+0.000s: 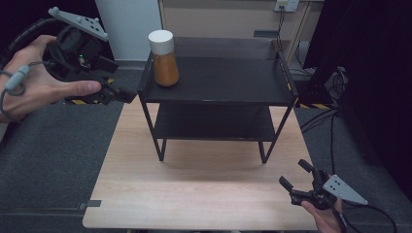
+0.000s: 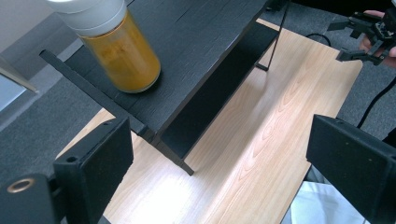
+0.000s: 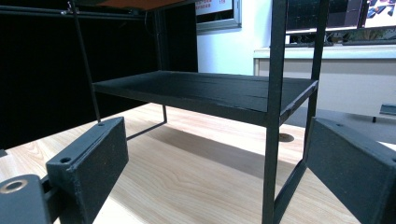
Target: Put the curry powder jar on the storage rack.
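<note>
Jar [image 1: 163, 57] of orange powder, white cap, sits upright on my black two-tier rack's [image 1: 218, 80] top shelf, left end. Rack stands on the wooden table [image 1: 204, 194]. My left gripper [image 1: 116, 94] is off the rack's left edge, jaws spread, empty. Right gripper [image 1: 296, 177] low at the table's front-right corner, jaws apart, empty.

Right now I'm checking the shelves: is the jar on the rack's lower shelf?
No, the jar stands on the top shelf of the rack, near its left end.
</note>
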